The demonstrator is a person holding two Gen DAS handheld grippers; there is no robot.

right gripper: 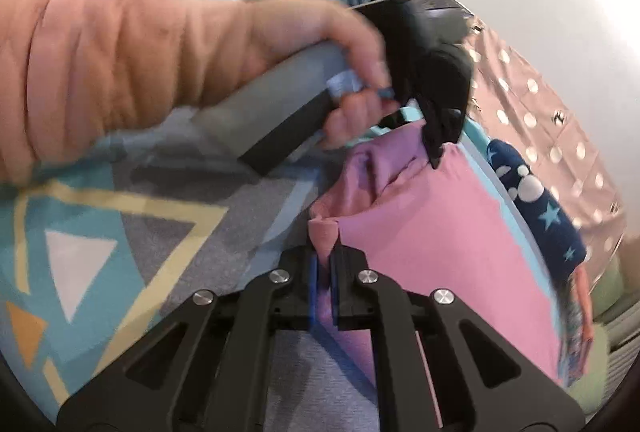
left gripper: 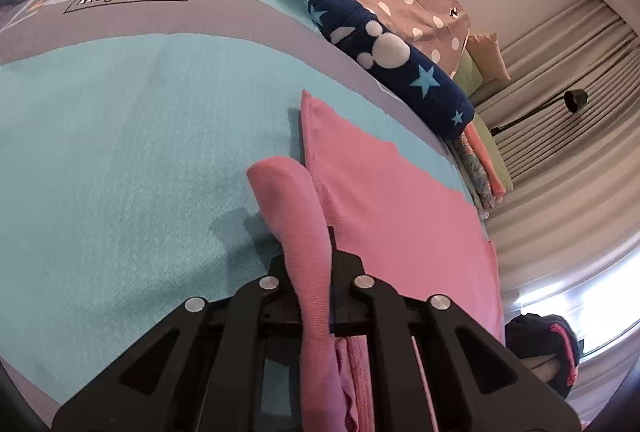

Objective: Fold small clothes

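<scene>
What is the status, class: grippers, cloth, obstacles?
Left gripper shut on soft pink cloth. Right gripper shut on its other edge. Navy star-patterned roll beside it, apart.

One pink garment (left gripper: 400, 199), one navy roll (left gripper: 392, 63)

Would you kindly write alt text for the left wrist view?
The left gripper is shut on a fold of pink cloth lying on a turquoise blanket. Beyond it lies a navy roll with stars, with grey curtains behind.
</scene>
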